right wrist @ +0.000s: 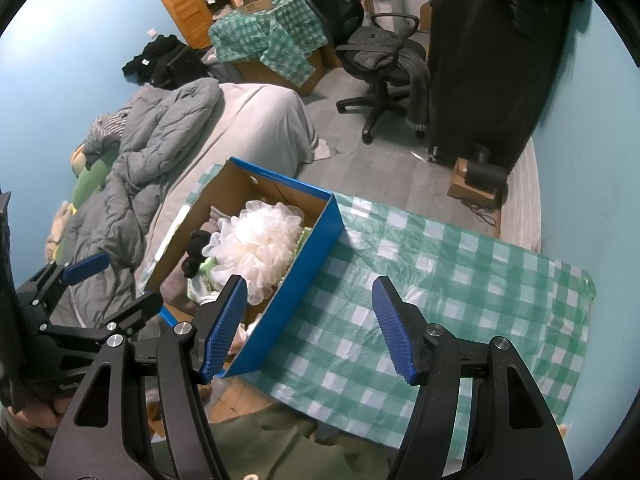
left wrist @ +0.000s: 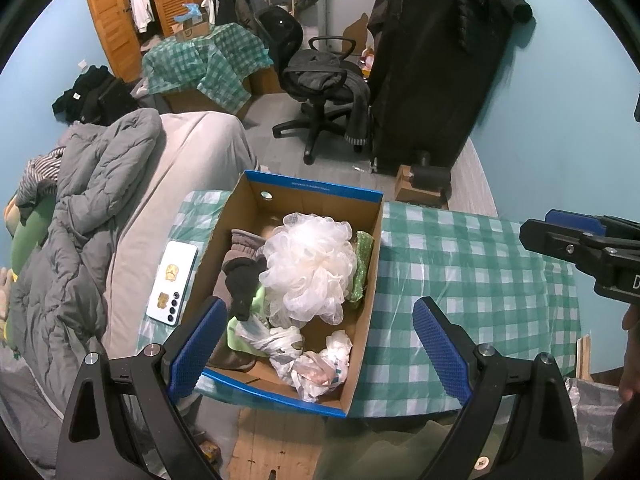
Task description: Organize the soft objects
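With both my left gripper (left wrist: 320, 344) and right gripper (right wrist: 310, 328) wide and empty, I judge it best to lower the left one straight onto the white bath pouf (left wrist: 310, 266) in the cardboard box (left wrist: 370, 280) and squeeze gently.

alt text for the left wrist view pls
An open left gripper hovers over a cardboard box of soft items, a white mesh bath pouf on top. The box sits on a green checked tablecloth, beside a phone.
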Demonstrator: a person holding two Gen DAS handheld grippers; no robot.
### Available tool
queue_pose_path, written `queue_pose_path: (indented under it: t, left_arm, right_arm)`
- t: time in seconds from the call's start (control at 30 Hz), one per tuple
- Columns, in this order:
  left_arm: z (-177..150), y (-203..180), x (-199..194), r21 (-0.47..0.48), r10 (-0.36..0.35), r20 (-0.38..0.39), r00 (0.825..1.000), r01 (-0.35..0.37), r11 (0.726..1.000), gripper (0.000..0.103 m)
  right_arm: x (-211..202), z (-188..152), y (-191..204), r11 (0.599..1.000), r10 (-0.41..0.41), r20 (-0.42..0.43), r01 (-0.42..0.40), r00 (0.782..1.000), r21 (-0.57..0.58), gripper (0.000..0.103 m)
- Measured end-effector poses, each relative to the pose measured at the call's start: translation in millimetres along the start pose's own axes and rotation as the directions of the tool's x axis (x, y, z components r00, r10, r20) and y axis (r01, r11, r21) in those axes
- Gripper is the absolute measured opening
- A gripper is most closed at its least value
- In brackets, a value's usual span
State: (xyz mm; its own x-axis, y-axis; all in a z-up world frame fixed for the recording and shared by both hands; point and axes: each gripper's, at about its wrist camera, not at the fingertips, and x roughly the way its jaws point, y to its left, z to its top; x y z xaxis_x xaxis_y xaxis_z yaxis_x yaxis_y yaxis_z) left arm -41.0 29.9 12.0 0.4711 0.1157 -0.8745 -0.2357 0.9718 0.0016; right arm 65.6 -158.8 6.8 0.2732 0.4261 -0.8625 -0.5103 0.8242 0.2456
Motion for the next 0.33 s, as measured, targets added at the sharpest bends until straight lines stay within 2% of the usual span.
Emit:
queue_pose_path:
  t: [0.33]
  left_arm:
    - [-2.3,2.6,-3.9,0.001,0.006,0.007,1.000,-0.006,1.000,0.095]
  right_arm:
    - [0.1,-0.6,-1.3,1.000,-0.001,-0.001,0.001,1.000,-0.001,0.065]
